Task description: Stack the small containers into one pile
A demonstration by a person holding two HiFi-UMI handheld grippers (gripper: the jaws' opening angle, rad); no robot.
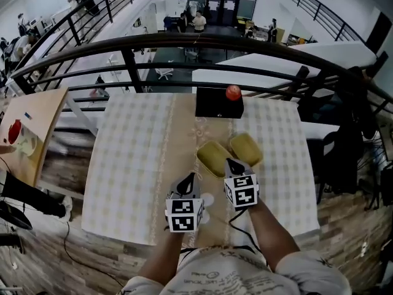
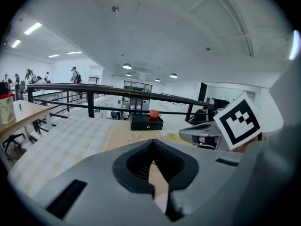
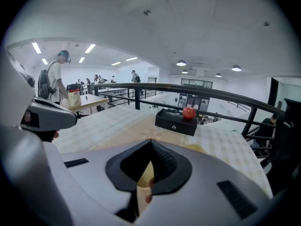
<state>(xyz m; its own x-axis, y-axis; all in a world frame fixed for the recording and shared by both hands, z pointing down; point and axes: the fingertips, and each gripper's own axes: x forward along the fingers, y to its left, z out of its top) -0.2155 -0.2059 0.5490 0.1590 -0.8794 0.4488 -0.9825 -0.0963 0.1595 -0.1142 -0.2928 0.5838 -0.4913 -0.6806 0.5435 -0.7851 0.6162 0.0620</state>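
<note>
On my left, the left gripper [image 1: 190, 178] hangs over the beige runner of the checked table [image 1: 129, 165]; its jaws are together with nothing in them, only the runner showing behind; just beside it, the right gripper [image 1: 234, 163] has its jaws pinched on the rim of a yellow container [image 1: 210, 155]; a second yellow container [image 1: 247, 147] sits just to that one's right, both near the table's middle; a black box [image 1: 215, 106] stands at the far edge.

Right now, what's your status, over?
Left gripper shut, empty. Right gripper shut on rim of near container. Far container beside it, unstacked. Black box well behind, not in the way.
</note>
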